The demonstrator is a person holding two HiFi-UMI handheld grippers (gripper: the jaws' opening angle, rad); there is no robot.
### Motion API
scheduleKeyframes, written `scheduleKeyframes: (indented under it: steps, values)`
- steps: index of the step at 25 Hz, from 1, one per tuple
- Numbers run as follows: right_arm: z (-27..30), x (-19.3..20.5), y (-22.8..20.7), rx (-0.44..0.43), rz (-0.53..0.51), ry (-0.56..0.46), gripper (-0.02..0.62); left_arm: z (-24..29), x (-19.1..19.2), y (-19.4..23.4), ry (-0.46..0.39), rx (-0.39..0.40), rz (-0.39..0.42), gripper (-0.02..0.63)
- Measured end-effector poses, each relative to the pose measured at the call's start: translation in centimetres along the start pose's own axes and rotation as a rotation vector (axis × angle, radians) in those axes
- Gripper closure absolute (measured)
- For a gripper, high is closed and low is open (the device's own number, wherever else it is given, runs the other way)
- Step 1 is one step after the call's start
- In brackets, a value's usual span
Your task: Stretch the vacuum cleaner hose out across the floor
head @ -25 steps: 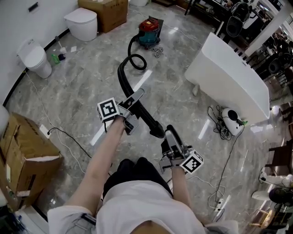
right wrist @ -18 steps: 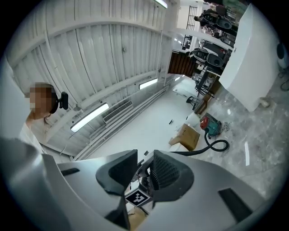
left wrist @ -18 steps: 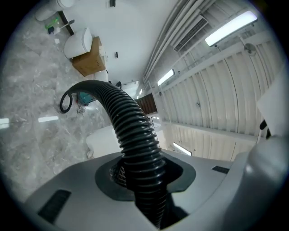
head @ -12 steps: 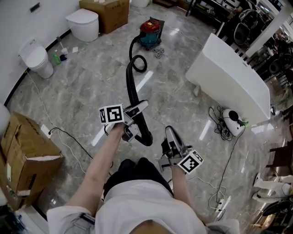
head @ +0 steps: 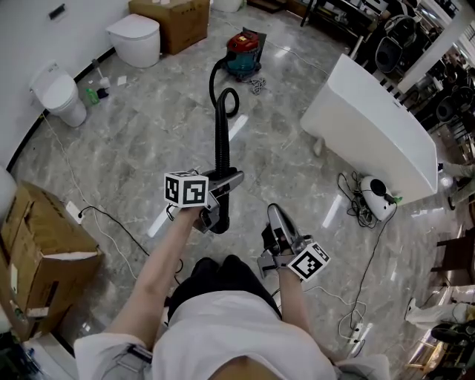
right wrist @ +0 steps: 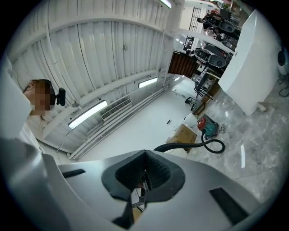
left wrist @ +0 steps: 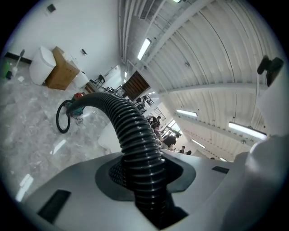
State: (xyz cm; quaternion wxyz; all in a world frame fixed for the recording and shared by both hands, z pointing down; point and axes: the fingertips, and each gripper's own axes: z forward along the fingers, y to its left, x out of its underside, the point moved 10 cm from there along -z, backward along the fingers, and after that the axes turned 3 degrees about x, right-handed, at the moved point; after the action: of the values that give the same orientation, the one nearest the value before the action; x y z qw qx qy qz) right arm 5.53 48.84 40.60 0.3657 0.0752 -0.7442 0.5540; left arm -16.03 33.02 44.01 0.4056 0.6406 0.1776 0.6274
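Note:
A black ribbed hose (head: 222, 141) runs from the red and teal vacuum cleaner (head: 243, 50) through a small loop, then straight toward me. My left gripper (head: 223, 184) is shut on the hose near its free end, which hangs just below the jaws. In the left gripper view the hose (left wrist: 135, 144) fills the gap between the jaws of the left gripper (left wrist: 145, 178), and the vacuum cleaner (left wrist: 77, 96) shows far off. My right gripper (head: 277, 223) is beside the hose end, apart from it. In its own view the right gripper (right wrist: 143, 180) is shut and empty.
A white bathtub (head: 371, 122) stands at the right, with a white appliance and tangled cord (head: 375, 197) on the floor beside it. Two toilets (head: 133, 37) (head: 58, 95) and cardboard boxes (head: 37, 252) (head: 171, 18) line the left wall. A thin cable (head: 104, 221) trails over the marble floor.
My left gripper has swung the hose end left and nearer, away from the right gripper, and the hose now runs straighter. The right gripper's jaws have closed on nothing.

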Motion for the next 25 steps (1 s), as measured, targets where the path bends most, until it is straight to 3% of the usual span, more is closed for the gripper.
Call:
scheduleKeyframes:
  steps: [25]
  values:
    - [-0.7,0.1,0.0,0.036,0.006,-0.022,0.580,1.6,2.8,-4.0,0.472,-0.152,0.806,0.469]
